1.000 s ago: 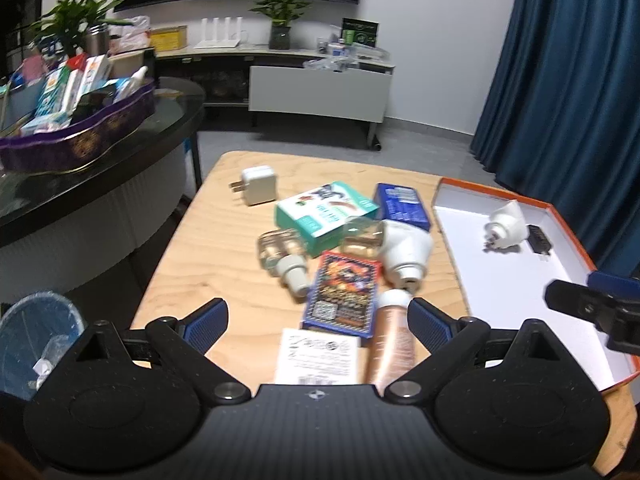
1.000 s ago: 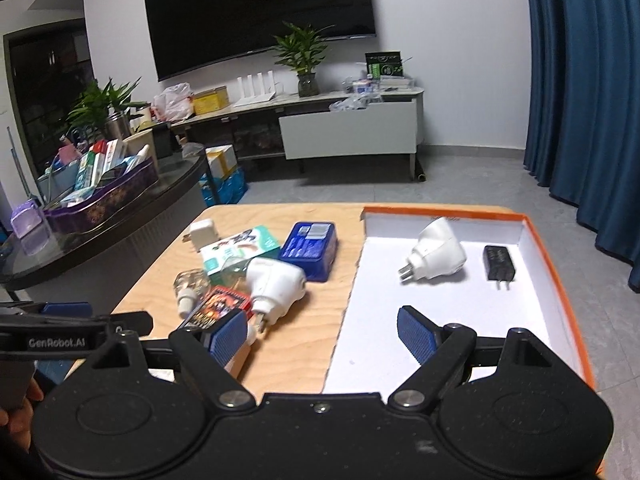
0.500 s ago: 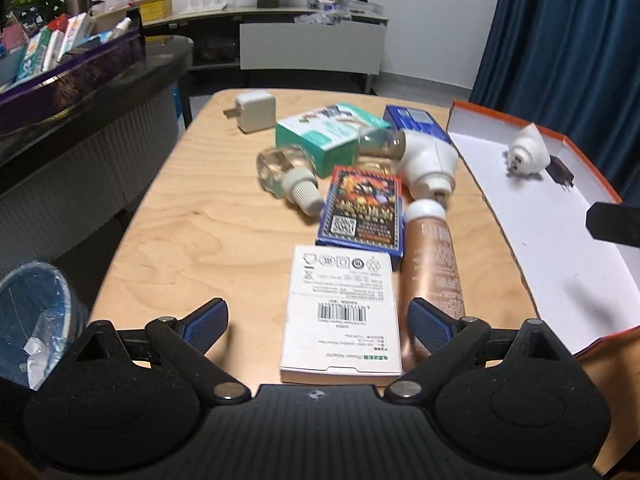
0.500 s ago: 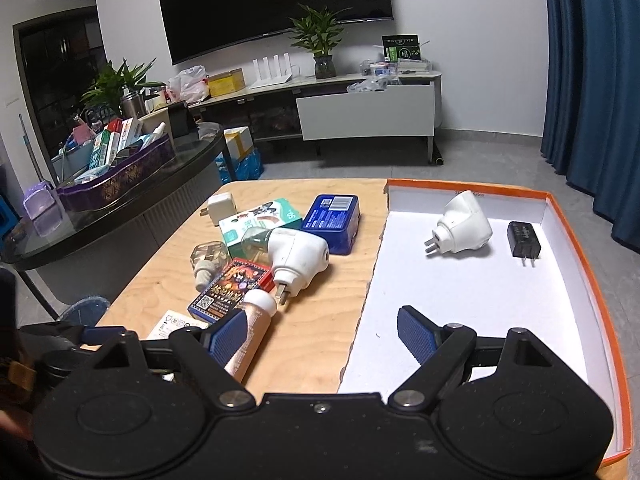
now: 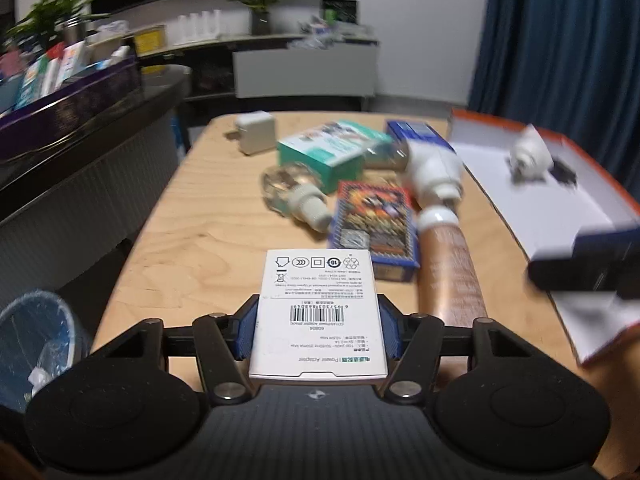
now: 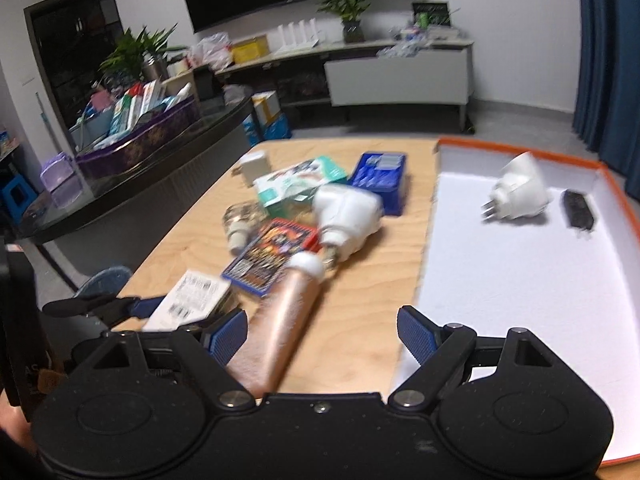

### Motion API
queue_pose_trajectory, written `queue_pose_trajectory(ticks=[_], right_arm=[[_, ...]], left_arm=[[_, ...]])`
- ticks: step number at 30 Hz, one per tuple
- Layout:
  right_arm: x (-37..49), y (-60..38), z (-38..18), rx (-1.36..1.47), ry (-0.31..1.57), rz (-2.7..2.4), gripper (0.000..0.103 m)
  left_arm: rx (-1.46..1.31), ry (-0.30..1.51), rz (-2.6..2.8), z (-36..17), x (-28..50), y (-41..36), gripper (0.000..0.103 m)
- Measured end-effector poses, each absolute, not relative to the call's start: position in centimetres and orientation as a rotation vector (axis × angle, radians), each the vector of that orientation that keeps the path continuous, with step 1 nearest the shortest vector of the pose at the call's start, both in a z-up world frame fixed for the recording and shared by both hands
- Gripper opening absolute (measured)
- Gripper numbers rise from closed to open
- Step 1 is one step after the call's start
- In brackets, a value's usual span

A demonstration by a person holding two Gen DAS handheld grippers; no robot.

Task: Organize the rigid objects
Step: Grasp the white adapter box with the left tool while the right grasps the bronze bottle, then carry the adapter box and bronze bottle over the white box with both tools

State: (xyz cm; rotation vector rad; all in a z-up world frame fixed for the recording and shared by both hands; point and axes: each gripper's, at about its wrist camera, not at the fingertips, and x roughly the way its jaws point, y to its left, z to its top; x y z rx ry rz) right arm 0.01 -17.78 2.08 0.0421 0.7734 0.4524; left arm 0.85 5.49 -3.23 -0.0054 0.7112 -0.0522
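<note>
left claw [image 5: 318,330] is clamping the flat white power-adapter box [image 5: 319,312] by its sides, at the near edge of the light wooden table [image 5: 208,224]. right claw [image 6: 322,336] is sitting apart, gripping nothing, over the copper-coloured bottle [image 6: 280,320] beside the orange-rimmed white tray [image 6: 520,280].

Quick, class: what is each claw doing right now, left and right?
Left claw: closed on the white power adapter box.
Right claw: open, holding nothing.
</note>
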Motion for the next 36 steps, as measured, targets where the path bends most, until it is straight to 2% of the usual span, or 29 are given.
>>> queue_pose_trajectory(ticks=[7, 9, 10, 11, 14, 25, 36], right_arm=[[1.8, -12.7, -0.6, -0.041, 0.843, 0.441, 0.096], [2.4, -11.6, -1.6, -0.080, 0.849, 0.411, 0.080], [2.6, -11.3, -1.8, -0.095, 0.830, 0.397, 0.076], [2.7, -11.1, -1.9, -0.106, 0.812, 0.390, 0.064], [2.6, -11.6, -1.8, -0.104, 0.796, 0.370, 0.049], [0.7, -17.2, 1.5, -0.048, 0.687, 0.301, 0.047], [-1.0, -25.0, 6.2, 0.030, 0.523, 0.150, 0.047]], left_arm=[[-0.078, 0.612, 0.016, -0.7, 0.5, 7.6, 0.059], [-0.086, 0.607, 0.023, -0.6, 0.5, 8.0, 0.059], [-0.091, 0.608, 0.023, -0.6, 0.5, 8.1, 0.059], [-0.096, 0.607, 0.023, -0.7, 0.5, 8.1, 0.059], [-0.104, 0.605, 0.018, -0.6, 0.5, 8.3, 0.059], [-0.116, 0.561, -0.059, 1.5, -0.2, 6.1, 0.059], [-0.091, 0.529, -0.187, 4.0, 0.2, 0.3, 0.059]])
